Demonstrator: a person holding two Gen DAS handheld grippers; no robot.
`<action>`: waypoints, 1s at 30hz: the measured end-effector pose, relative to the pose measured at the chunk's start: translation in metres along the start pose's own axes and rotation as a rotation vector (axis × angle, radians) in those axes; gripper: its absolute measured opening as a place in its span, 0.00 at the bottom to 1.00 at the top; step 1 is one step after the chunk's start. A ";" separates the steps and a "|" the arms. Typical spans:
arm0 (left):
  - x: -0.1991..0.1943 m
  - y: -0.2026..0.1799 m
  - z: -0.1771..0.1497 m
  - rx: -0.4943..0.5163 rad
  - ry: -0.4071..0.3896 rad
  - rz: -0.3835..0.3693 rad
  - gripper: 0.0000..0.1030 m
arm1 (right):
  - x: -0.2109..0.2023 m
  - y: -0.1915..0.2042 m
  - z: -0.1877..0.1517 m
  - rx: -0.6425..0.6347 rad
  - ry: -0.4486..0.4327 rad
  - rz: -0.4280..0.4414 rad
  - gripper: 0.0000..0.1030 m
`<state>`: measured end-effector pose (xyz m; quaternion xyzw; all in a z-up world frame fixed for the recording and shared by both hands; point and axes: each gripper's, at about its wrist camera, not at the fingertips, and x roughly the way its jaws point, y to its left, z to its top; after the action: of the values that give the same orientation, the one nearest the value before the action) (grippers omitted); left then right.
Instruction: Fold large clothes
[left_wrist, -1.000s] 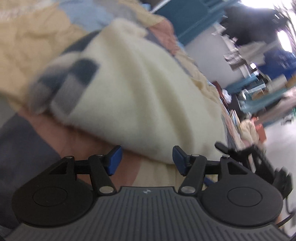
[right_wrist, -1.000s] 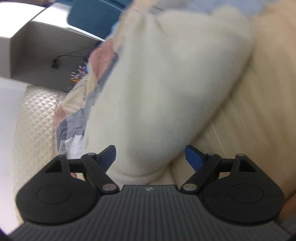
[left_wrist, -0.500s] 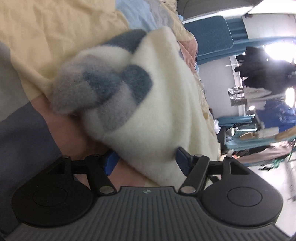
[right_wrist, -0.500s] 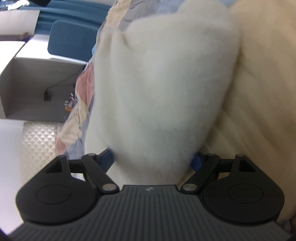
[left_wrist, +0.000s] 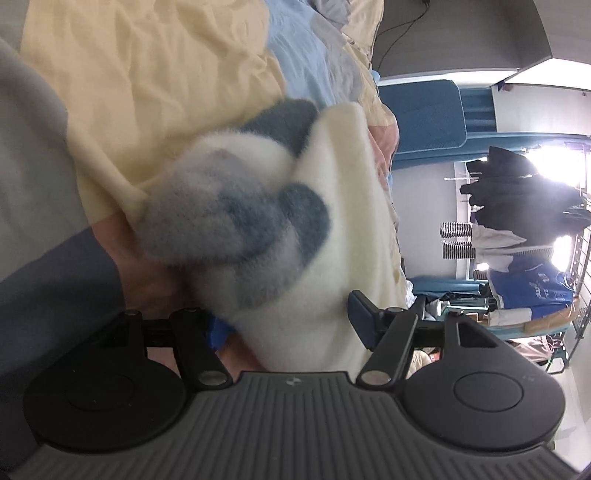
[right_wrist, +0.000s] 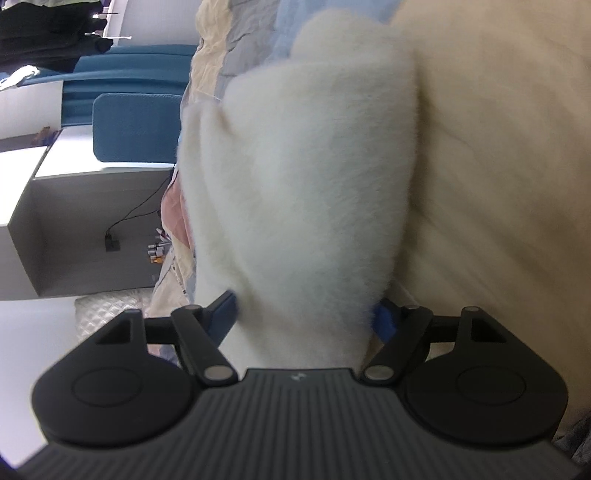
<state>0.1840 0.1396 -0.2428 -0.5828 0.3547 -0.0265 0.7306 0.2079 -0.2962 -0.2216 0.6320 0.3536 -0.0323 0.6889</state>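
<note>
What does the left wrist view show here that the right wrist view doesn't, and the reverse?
Only the left wrist view shows the fleece's grey-blue checked part, the left gripper and a rack of hanging clothes. Only the right wrist view shows the right gripper, its jaws just closing on a plain cream bunch, and a white cabinet with a plugged-in cable. Both show the cream fleece garment between blue pads, the patchwork bedcover and teal furniture.
</note>
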 end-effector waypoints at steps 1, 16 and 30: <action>0.000 0.000 0.000 0.002 -0.004 0.005 0.67 | 0.001 0.001 0.000 -0.014 -0.002 -0.004 0.75; 0.009 -0.022 -0.005 0.178 -0.073 0.078 0.37 | 0.016 0.028 0.004 -0.260 -0.064 -0.062 0.55; -0.049 -0.048 -0.031 0.315 -0.153 0.010 0.32 | -0.042 0.056 -0.018 -0.503 -0.128 0.073 0.29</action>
<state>0.1484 0.1199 -0.1791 -0.4599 0.2923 -0.0337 0.8378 0.1958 -0.2863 -0.1508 0.4497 0.2831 0.0419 0.8461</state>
